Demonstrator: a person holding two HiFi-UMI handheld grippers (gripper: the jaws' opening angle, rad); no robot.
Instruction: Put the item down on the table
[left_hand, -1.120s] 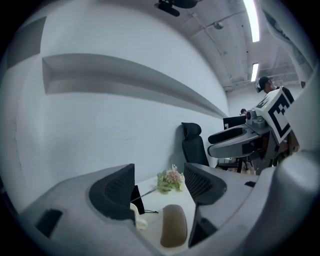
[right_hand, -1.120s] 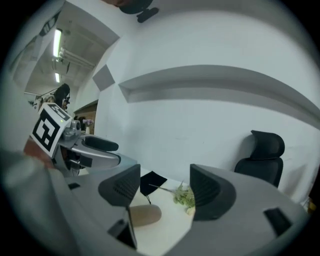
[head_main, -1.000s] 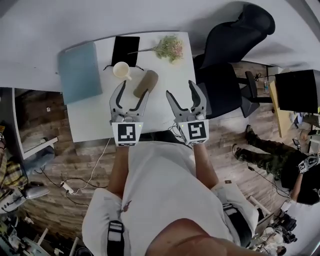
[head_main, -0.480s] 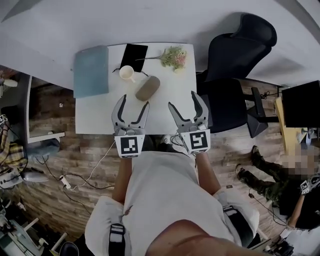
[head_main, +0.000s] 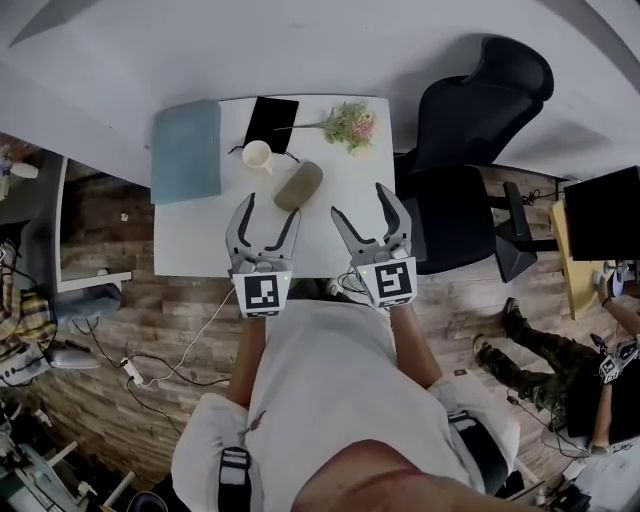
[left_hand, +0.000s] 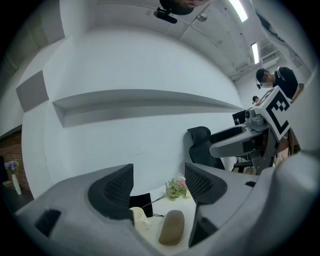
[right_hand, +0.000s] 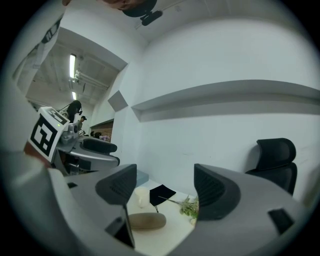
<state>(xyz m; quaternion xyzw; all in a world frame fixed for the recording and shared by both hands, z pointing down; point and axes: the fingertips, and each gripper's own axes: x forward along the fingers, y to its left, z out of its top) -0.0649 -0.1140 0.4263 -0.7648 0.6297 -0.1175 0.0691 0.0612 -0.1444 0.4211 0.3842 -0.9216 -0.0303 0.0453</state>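
Case set down, both tongs free.
The brown case (head_main: 298, 186) lies flat on the white surface (head_main: 200, 235), upper centre of the head view, just beside the mug (head_main: 257, 155). Left tongs (head_main: 268, 215) and right tongs (head_main: 362, 210) hang lower, spread apart, holding nothing. The set-down looks finished; next needs only backing off clear.

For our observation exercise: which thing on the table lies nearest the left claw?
The brown oblong case, just ahead of the left claw's tips; the cup, black pouch, flowers and blue folder sit farther away.

Overhead and both forward views share the table (head_main: 190, 240).
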